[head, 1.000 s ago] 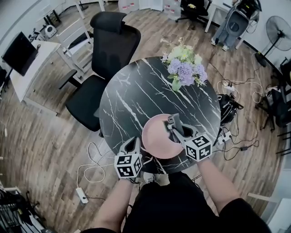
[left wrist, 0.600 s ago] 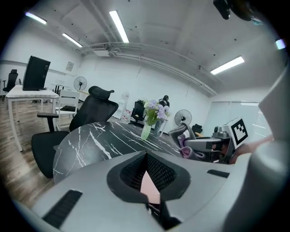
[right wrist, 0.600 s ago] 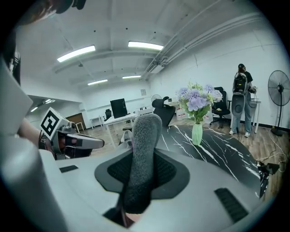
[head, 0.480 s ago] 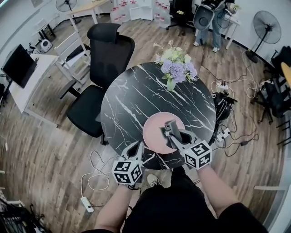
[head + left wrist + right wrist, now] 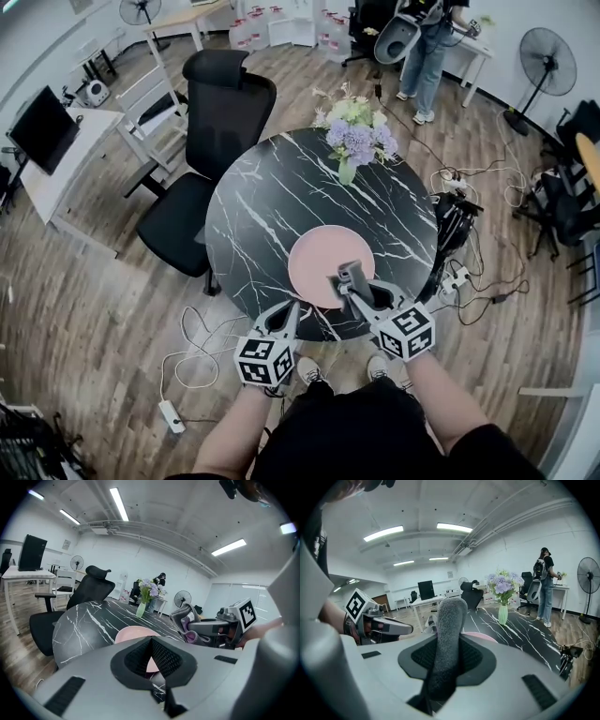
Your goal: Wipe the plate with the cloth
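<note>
Pinching a grey cloth (image 5: 449, 620) that stands upright between its jaws, the right gripper (image 5: 356, 289) points in from the person's side of the round black marble counter (image 5: 262, 206). In the head view the cloth's tip lies over the 5 o'clock rim of the pink plate (image 5: 323, 262); contact with the plate cannot be told. The plate lies flat on the counter toward its 6 o'clock edge, nearest the person. The left gripper (image 5: 289, 311) has its jaws pressed together with nothing between them and sits at about 7 o'clock from the plate, at the counter's near edge and apart from the plate. A vase of flowers (image 5: 354, 141) stands near the counter's 1 o'clock edge. A black office chair (image 5: 220, 103) stands on the wooden floor at roughly 10 o'clock from the counter. A person (image 5: 544, 583) stands further back in the room, beside a fan (image 5: 588, 576).
</note>
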A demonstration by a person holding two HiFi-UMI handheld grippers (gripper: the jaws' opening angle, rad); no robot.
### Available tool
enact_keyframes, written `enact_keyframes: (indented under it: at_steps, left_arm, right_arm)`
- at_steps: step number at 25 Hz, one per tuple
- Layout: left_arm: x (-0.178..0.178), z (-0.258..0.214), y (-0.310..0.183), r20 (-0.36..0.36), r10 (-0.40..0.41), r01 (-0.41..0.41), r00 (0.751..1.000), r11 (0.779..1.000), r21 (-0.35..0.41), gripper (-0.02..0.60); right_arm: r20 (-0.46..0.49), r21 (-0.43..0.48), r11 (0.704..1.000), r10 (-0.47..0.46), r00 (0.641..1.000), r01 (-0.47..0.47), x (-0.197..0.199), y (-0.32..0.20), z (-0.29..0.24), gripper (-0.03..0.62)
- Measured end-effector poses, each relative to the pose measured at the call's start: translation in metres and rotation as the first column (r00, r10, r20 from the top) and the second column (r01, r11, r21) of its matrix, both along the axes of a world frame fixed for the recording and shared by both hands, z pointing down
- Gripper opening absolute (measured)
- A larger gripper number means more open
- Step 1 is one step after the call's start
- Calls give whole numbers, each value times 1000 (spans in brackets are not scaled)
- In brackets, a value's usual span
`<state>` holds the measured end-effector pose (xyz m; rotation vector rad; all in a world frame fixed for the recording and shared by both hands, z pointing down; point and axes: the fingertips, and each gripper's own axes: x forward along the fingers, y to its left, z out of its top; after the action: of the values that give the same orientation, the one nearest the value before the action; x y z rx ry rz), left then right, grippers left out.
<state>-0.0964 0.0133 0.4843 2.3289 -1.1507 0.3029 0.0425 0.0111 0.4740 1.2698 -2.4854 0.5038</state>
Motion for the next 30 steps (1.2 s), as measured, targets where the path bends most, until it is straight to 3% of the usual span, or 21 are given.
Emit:
enact_keyframes:
  at_steps: [10,21,30]
  left_arm:
    - [36,-10,46,19,-116,115,993,993,24,18]
    - [110,-20,143,-4,-272,271,962,961,46,18]
    - [140,-9,196,1,-344,344,939,938,30,18]
  right_arm:
    - [10,46,987,-154,988,153,23,34,-12,109]
    - [36,93,951,-299,954,295,84,111,-27,107]
    - [41,67,926,-374,927,371,103,149,-12,107]
